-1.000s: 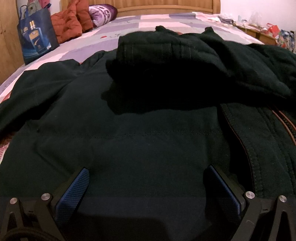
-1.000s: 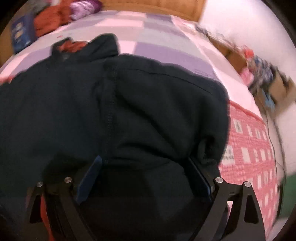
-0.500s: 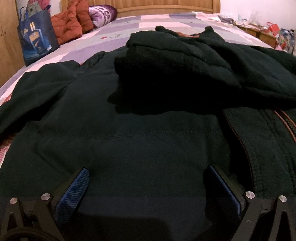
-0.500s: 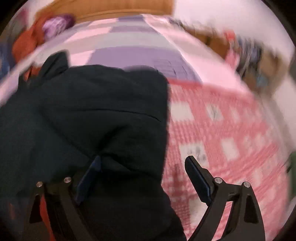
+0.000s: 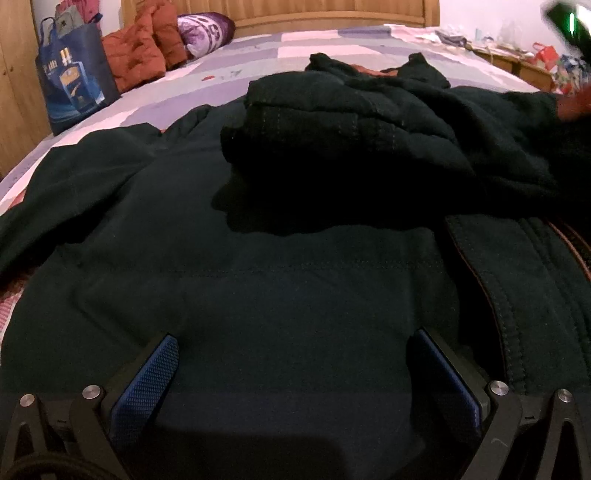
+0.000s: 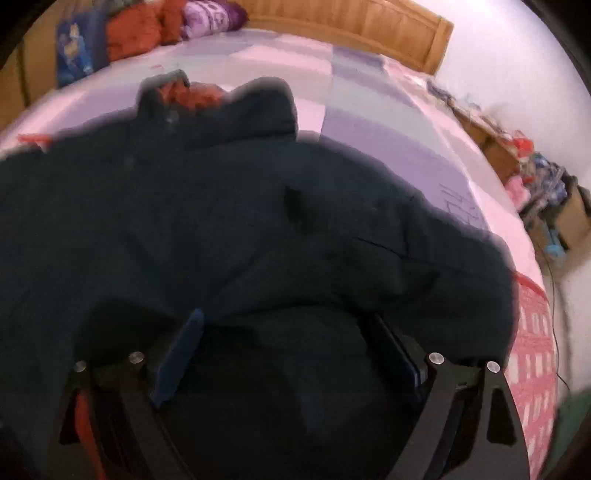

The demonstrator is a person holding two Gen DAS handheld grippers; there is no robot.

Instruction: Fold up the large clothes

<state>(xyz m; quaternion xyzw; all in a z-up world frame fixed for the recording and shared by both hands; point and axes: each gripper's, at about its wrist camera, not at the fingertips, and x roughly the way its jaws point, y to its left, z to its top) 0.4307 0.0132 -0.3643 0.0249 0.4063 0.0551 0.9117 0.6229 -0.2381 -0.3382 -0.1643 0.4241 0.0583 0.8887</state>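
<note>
A large dark green jacket (image 5: 280, 266) lies spread on the bed, one sleeve (image 5: 351, 125) folded across its chest. Its zipper edge (image 5: 491, 295) runs down the right. My left gripper (image 5: 291, 347) is open, low over the jacket's lower front, fingers wide apart on the fabric. In the right wrist view the same jacket (image 6: 240, 229) fills the frame, its collar (image 6: 221, 107) at the top with orange lining showing. My right gripper (image 6: 291, 332) is open just above the jacket, with dark fabric between the fingers; the view is blurred.
The bed (image 5: 325, 44) has a purple and pink quilt and a wooden headboard (image 5: 332, 14). An orange jacket (image 5: 140, 55), a purple pillow (image 5: 207, 27) and a blue bag (image 5: 74, 81) sit at the far left. Cluttered shelves (image 6: 535, 177) line the right wall.
The right gripper swung out to the right over the pink quilt, then back over the jacket. The folded sleeve has shifted right on the chest. The left gripper has stayed still.
</note>
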